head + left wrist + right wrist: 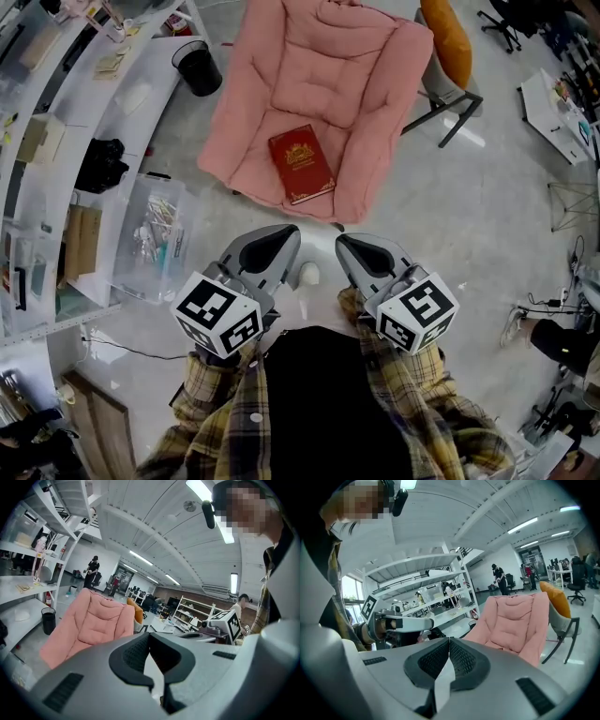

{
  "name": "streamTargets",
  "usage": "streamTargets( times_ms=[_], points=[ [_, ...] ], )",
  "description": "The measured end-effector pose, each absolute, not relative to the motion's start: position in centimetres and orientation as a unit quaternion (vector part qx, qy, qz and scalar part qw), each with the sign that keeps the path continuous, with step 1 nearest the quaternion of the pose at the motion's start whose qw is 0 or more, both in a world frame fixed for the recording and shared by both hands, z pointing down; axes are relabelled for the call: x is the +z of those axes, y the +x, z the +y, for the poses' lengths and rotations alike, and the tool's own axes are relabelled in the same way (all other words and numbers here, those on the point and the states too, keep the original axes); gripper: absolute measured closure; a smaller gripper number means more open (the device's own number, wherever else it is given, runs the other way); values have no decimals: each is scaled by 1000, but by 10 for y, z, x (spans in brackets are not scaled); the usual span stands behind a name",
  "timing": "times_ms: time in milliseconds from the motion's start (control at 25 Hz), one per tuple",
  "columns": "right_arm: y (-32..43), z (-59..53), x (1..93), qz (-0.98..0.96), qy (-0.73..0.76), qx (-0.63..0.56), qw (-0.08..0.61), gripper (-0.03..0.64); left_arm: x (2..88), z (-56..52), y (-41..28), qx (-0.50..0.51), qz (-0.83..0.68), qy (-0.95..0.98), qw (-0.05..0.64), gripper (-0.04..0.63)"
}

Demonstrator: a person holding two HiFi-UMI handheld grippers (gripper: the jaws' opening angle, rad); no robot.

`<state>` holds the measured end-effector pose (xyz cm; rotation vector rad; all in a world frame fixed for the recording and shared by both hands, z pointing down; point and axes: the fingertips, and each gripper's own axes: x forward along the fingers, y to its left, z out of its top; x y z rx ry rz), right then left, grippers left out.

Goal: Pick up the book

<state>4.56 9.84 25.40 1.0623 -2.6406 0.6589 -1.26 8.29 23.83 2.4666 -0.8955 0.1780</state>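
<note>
A dark red book (301, 163) with gold ornament lies flat on the seat of a pink cushioned chair (366, 103). Both grippers hover side by side over the floor, short of the chair's front edge and apart from the book. My left gripper (281, 240) is shut with nothing in it, its tips touching (149, 635). My right gripper (354, 246) is shut and empty too, pads meeting at the tip (449, 641). The chair shows ahead in the left gripper view (93, 620) and the right gripper view (513, 623); the book is hidden in both.
White shelving (80, 103) runs along the left, with a black bin (197, 67) and a clear plastic box (155, 234) on the floor beside it. An orange-cushioned chair (448, 42) stands right of the pink one. A white desk (553, 112) and cables sit far right.
</note>
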Motion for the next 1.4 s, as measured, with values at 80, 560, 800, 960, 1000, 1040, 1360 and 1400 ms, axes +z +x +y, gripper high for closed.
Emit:
streamTargets(
  times_ms=[80,560,800,960,1000,1040,1360,1400],
  points=[
    [46,93,254,-899,359,226,108,598,238,78,-9,68,-327,908,252,591],
    [24,39,260,-881,398,232,104,598,250,22,-27,71,-281,919,267,591],
    [-7,-12,261,-862,436,238,96,598,250,-30,-55,86,-240,931,262,591],
    [-32,-48,260,-851,461,236,84,598,251,-66,-77,97,-213,938,257,591],
    [-38,-57,258,-848,469,236,81,598,250,-75,-82,100,-205,939,256,591],
    [-42,-64,256,-843,477,236,79,598,250,-84,-87,103,-196,941,255,591],
    [-55,-102,263,-803,535,249,83,598,266,-126,-113,130,-145,943,271,591],
    [-54,-103,268,-798,541,254,82,598,272,-128,-114,135,-140,941,276,591]
  ],
)
